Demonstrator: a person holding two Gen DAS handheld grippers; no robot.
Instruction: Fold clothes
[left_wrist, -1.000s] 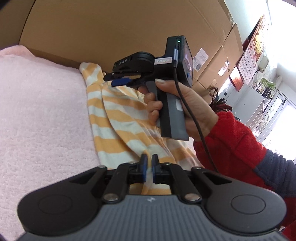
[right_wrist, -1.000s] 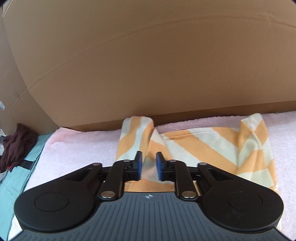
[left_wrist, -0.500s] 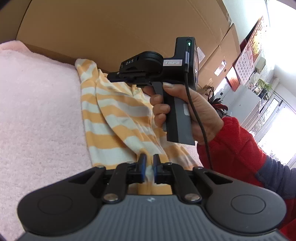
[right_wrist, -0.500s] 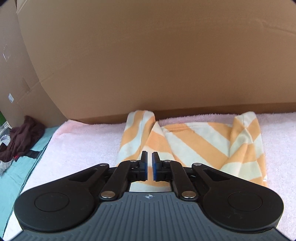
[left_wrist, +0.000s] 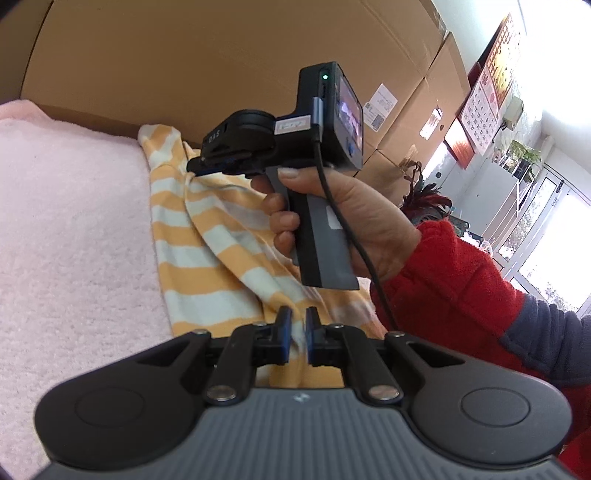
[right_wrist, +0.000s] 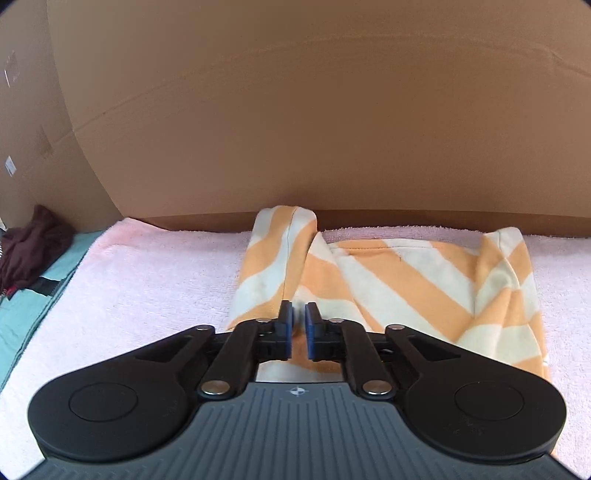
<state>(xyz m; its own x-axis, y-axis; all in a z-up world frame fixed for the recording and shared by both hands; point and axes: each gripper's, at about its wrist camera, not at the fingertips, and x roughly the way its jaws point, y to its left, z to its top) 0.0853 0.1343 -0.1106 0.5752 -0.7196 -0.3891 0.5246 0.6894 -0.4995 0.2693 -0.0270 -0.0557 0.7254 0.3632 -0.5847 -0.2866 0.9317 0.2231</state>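
A pink towel (right_wrist: 155, 280) covers the surface. A cardboard wall (right_wrist: 295, 129) stands at its 12 o'clock edge. At 9 o'clock lie a teal cloth (right_wrist: 22, 317) and dark clothes (right_wrist: 33, 243). At 2 o'clock hangs a calendar (left_wrist: 484, 110), with stacked boxes (left_wrist: 417, 110) beside it.
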